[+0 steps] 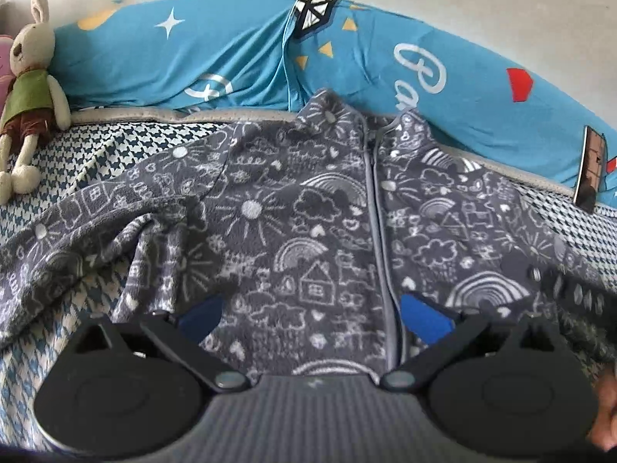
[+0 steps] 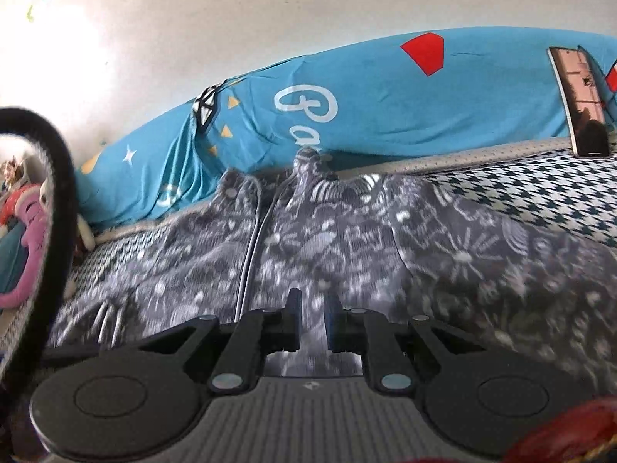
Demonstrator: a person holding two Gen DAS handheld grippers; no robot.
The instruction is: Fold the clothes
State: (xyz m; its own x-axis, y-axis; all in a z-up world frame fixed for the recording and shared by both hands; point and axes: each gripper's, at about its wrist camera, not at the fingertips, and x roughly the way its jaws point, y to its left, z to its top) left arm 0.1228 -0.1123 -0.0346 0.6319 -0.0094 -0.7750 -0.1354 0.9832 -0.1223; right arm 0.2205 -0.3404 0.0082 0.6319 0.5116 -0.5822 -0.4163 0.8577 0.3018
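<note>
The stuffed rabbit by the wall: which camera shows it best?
The left wrist view. The stuffed rabbit sits whole and sharp at the far left, leaning against the blue pillow. In the right wrist view it is mostly hidden behind a black strap.

The right tongs [image 2: 313, 322] hang low over a grey jacket [image 2: 347, 239] printed with white doodles, their fingers [image 2: 294, 320] close together with a narrow gap between them; whether they pinch cloth cannot be told, as the fabric is blurred. The jacket lies spread on a bed [image 2: 540, 196] with a houndstooth cover, its zip [image 2: 250, 247] running toward the far edge and its collar touching a blue quilt [image 2: 385, 115] heaped along that edge. A phone [image 2: 580, 100] leans on the quilt near the far right corner. Toys [image 2: 23, 231] sit at the left edge.
</note>
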